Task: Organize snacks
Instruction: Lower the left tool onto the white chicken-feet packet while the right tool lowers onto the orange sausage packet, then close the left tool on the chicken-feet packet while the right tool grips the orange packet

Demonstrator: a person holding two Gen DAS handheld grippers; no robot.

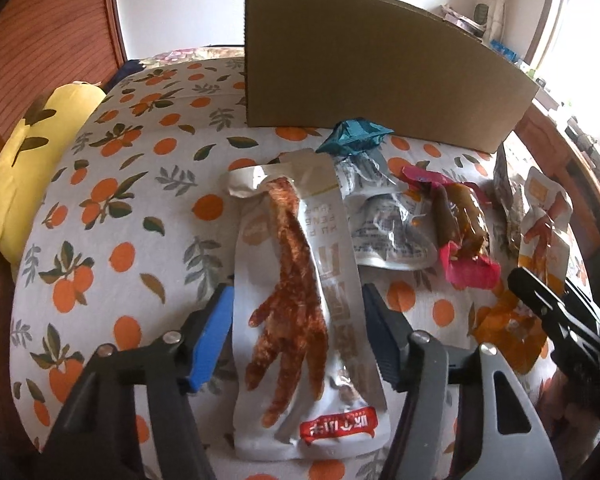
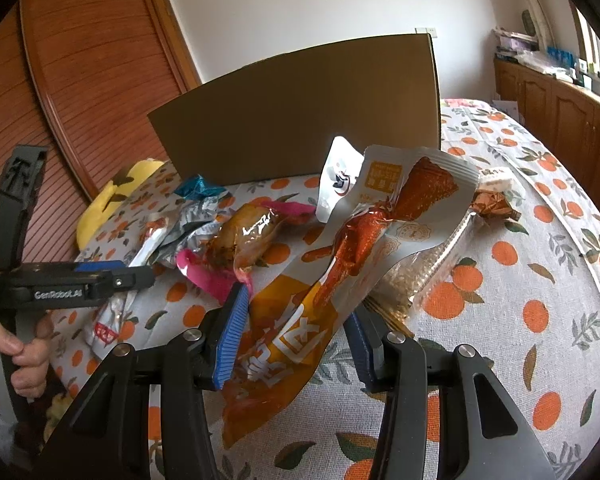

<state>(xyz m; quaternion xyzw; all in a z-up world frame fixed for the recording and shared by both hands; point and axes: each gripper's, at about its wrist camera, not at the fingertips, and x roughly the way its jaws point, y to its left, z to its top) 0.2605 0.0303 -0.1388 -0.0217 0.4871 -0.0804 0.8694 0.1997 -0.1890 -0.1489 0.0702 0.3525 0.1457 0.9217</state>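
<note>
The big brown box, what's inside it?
You can't tell. Only the outside wall of the cardboard box shows, standing behind the snack packets on the orange-print cloth. Its inside is hidden in both views.

Right gripper with blue-padded fingers is clamping an orange-and-white foil snack packet, lifting it over the orange-print tablecloth, brown cardboard box standing behind.

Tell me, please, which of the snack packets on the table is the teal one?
The small crumpled teal packet lying right against the foot of the cardboard box; the other packets are white, pink or orange.
</note>
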